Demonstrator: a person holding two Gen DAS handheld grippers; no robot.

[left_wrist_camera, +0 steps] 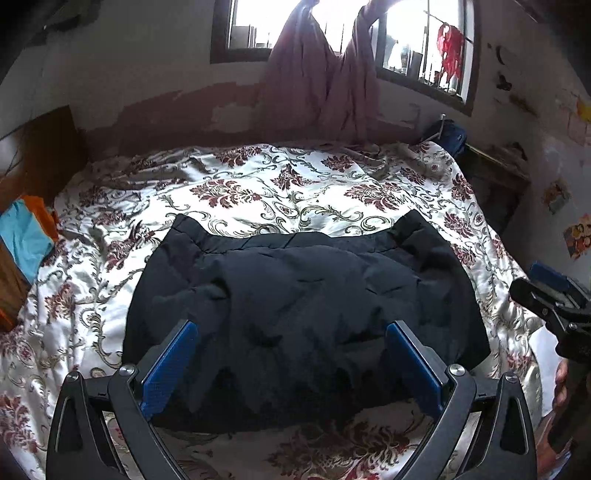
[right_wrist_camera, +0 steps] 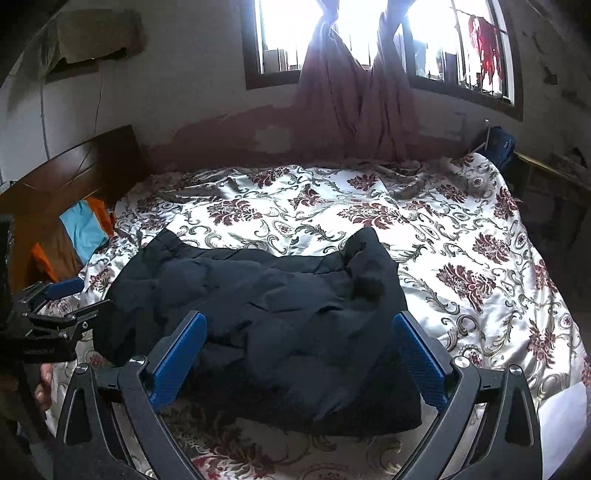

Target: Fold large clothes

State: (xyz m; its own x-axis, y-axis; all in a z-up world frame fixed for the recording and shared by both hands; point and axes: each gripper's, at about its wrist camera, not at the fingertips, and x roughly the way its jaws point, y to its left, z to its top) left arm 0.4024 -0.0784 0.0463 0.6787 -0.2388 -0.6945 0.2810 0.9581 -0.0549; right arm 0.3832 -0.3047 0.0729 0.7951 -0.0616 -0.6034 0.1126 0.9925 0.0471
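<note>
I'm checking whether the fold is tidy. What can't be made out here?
- Left wrist view: the near hem of the black padded jacket is crossed by the open left gripper.
- Right wrist view: the jacket's near edge lies behind the open right gripper.
- Both views: its underside against the floral satin bedspread is hidden.

Blown-out window [left_wrist_camera: 332,22] backlights a dim room — fisheye edges bend, corners dark.

My tongs [left_wrist_camera: 291,363] have blue pads. The coat [left_wrist_camera: 303,306] is black. The bed cover [left_wrist_camera: 258,184] is white with dark red flowers.
</note>
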